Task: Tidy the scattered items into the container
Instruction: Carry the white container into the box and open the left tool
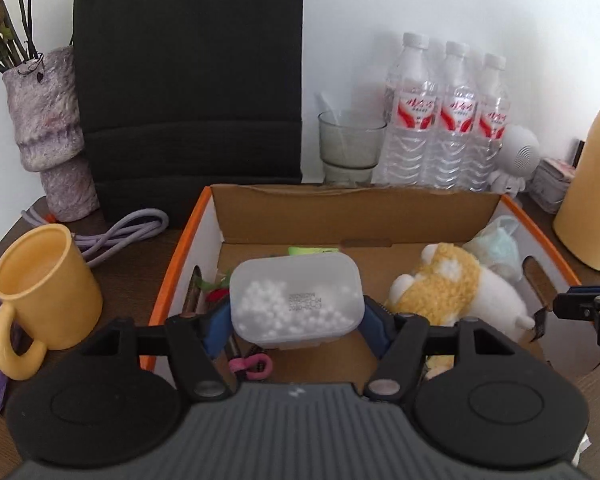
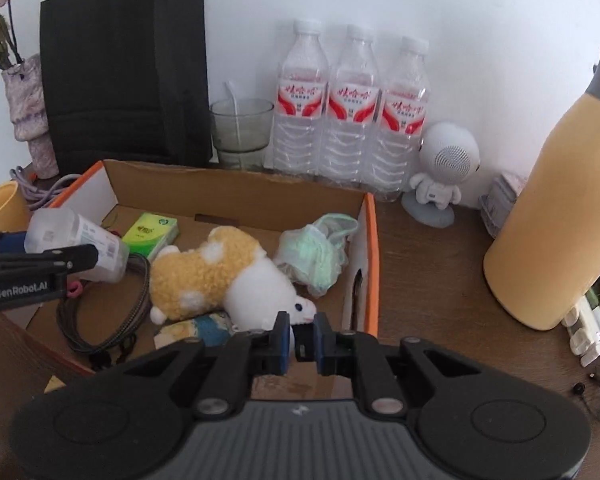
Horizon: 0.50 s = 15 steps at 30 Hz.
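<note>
Holding a clear plastic tub (image 1: 297, 300) of small white balls over the cardboard box (image 1: 356, 200), with the left gripper (image 1: 296, 320) clamped on its two sides, blue pads pressed against the plastic. Judging by that, carrying-in step nearly finished: tub above the box floor, not yet set down, near the left wall. Already inside: a yellow and white plush toy (image 2: 224, 280) lying across the middle, a crumpled face mask (image 2: 316, 254) in the far right corner, a green tissue pack (image 2: 151, 232) toward the back, a dark coiled cable (image 2: 100, 320) and a pink clip (image 1: 250, 366) at the near side. Right gripper (image 2: 302, 338) low at the near edge of the box, just in front of the plush toy's snout, jaws nearly together with only a narrow gap and some small dark thing between them; hard to tell what it is, or whether really pinched. Next move, most likely: lowering the tub onto bare cardboard left of the plush toy, then spreading the left jaws and drawing back without dragging it. Worth watching: little free floor, so risk of the tub landing tilted on the cable. Still outside on the table (image 2: 440, 280): yellow mug (image 1: 40, 292), yellow flask (image 2: 556, 220), three water bottles (image 2: 352, 112), glass (image 2: 242, 130).
</note>
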Each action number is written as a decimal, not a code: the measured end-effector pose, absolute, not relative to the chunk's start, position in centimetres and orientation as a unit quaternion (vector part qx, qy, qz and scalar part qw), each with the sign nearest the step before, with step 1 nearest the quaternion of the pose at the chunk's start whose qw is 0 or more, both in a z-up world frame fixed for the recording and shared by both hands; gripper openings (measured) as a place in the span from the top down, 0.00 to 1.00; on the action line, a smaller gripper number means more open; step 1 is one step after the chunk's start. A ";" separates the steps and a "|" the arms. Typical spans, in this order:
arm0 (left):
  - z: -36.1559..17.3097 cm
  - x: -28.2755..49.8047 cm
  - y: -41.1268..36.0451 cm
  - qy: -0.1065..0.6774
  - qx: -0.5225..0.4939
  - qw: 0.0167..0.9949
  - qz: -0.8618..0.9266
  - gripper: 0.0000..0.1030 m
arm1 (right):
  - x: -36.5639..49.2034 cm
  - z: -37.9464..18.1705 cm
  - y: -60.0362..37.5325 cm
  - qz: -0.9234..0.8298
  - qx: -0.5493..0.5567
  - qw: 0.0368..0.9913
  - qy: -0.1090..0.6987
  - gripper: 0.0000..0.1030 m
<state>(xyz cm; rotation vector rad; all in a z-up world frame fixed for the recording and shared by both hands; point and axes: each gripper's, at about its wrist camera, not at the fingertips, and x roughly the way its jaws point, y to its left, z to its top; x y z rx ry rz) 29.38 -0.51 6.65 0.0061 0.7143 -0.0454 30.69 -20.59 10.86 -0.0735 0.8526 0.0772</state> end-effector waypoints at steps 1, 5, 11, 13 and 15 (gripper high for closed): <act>6.6 29.5 -0.3 0.357 -0.005 0.934 -0.031 0.32 | 31.0 10.6 -20.6 0.034 -0.031 0.905 0.423 0.85; 7.2 29.1 0.6 0.369 -0.017 0.928 -0.058 0.22 | 31.6 10.3 -21.0 0.037 -0.013 0.893 0.448 0.56; 10.4 28.0 1.6 0.370 -0.009 0.927 -0.067 0.19 | 30.4 13.4 -23.1 0.060 0.088 0.888 0.447 0.31; 11.7 27.5 1.6 0.368 0.004 0.928 -0.055 0.13 | 30.0 14.4 -23.6 0.061 0.114 0.884 0.449 0.30; 12.7 27.0 1.7 0.374 0.009 0.926 -0.049 0.09 | 29.3 15.3 -23.7 0.060 0.124 0.883 0.449 0.23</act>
